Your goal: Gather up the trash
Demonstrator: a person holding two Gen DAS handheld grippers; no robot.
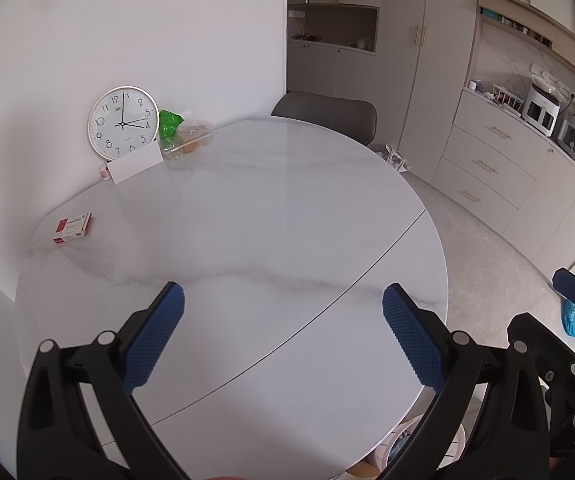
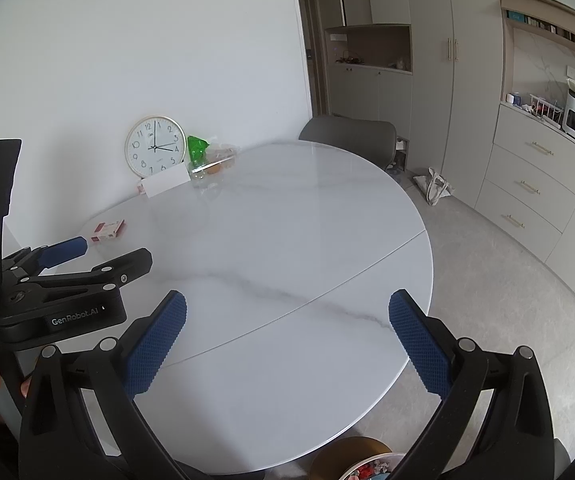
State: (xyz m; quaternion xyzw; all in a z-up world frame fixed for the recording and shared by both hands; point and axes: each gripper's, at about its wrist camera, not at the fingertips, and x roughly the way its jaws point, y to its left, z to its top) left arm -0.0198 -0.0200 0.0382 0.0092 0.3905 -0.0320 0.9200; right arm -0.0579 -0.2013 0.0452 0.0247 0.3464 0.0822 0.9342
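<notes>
On the far side of the round white marble table lie a crumpled green bag and a clear plastic container with orange food in it. A red-and-white box lies flat at the table's left edge. My left gripper hovers open over the near part of the table, holding nothing. My right gripper is also open and empty, to the right of the left gripper. The green bag, the container and the box also show in the right wrist view.
A wall clock leans on the wall behind a white card. A grey chair stands behind the table. A bin with scraps sits below the table's near edge. A tote bag lies by the cabinets.
</notes>
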